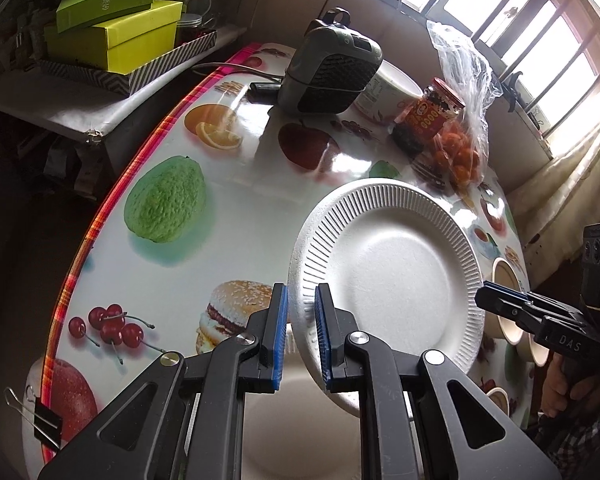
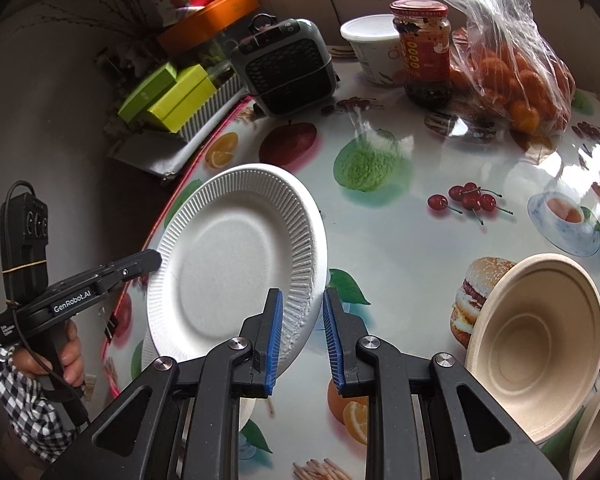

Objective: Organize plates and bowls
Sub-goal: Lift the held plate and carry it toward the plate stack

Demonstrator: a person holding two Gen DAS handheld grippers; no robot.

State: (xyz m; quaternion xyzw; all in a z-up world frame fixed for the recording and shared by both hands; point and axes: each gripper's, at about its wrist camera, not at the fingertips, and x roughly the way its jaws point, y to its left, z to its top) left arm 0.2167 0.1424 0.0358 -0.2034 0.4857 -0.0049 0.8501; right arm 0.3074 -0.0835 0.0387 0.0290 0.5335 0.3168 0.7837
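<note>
The white paper plate hangs tilted above the fruit-printed table, its hollow face toward both cameras and its ribbed rim running round. In the left wrist view the left gripper has its blue pads nearly closed on the plate's lower-left rim; the right gripper pinches the lower-right rim in its own view, jaws equally narrow. Bare tabletop lies left of centre in the left view, out to the red striped table edge. A tan bowl leans at lower right in the right view; a jar, a small fan heater and a bag of oranges crowd the top.
</note>
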